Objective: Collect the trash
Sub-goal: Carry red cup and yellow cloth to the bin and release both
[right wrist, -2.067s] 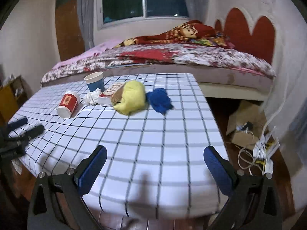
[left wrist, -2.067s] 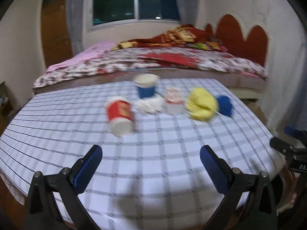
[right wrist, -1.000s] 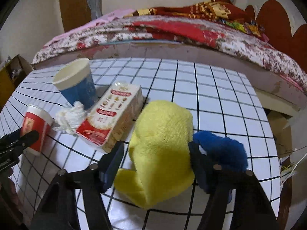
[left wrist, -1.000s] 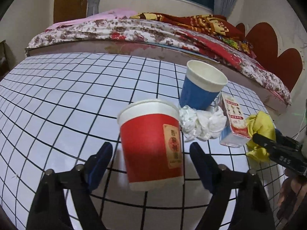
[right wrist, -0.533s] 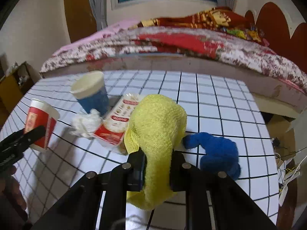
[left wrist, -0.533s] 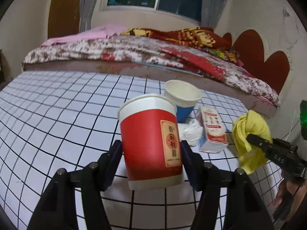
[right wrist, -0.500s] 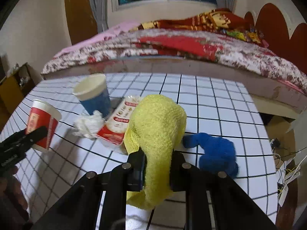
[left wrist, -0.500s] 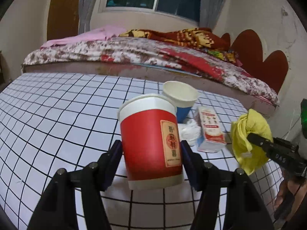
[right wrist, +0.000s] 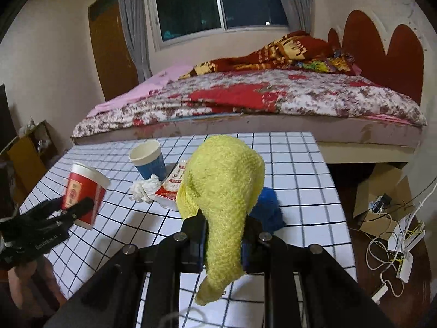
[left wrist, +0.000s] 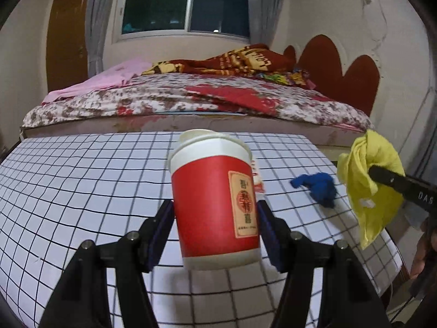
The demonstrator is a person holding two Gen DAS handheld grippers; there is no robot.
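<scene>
My left gripper (left wrist: pixel 215 229) is shut on a red paper cup (left wrist: pixel 214 205) and holds it above the checked table (left wrist: pixel 82 169); the cup also shows in the right wrist view (right wrist: pixel 83 191). My right gripper (right wrist: pixel 222 235) is shut on a yellow cloth (right wrist: pixel 224 188), lifted off the table; it hangs at the right in the left wrist view (left wrist: pixel 368 186). A blue paper cup (right wrist: pixel 148 160), a crumpled white tissue (right wrist: pixel 144 188) and a small carton (right wrist: pixel 172 186) lie on the table. A blue cloth (left wrist: pixel 318 188) lies near the right edge.
A bed (left wrist: pixel 191 104) with a flowered cover stands right behind the table. On the floor to the right are a cardboard box (right wrist: pixel 382 191) and white cables with a power strip (right wrist: pixel 404 257). A wooden shelf (right wrist: pixel 24 158) stands at the left.
Both grippers have closed on their objects and lifted them: the left raised the red cup off the table, the right raised the yellow cloth, uncovering the blue cloth.
</scene>
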